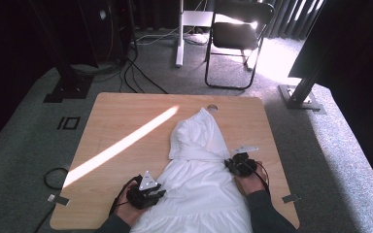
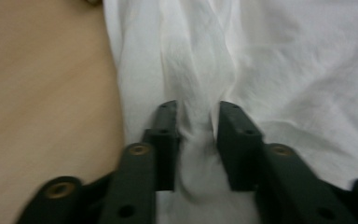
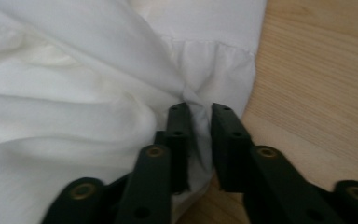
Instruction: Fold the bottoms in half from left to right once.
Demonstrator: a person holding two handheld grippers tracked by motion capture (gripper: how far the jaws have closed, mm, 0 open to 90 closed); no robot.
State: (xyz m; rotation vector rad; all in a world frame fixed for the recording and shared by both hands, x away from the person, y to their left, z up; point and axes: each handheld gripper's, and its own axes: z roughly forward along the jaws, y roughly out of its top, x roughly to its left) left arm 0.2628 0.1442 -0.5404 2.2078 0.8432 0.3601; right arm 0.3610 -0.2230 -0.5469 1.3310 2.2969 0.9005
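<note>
While a white garment [image 1: 199, 170] lies spread along the right half of the wooden surface [image 1: 121, 121], reaching from near the far edge down past the near edge, the left hand-held gripper [image 1: 161, 193] pinches a bunched fold at the cloth's left side near the near edge. The right hand-held gripper [image 1: 229, 164] pinches a gathered fold at the cloth's right side, close to the right edge.

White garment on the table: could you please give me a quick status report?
Left tongs shut on garment edge. Right tongs shut on opposite edge. Garment flat on table; nothing in the way.
</note>
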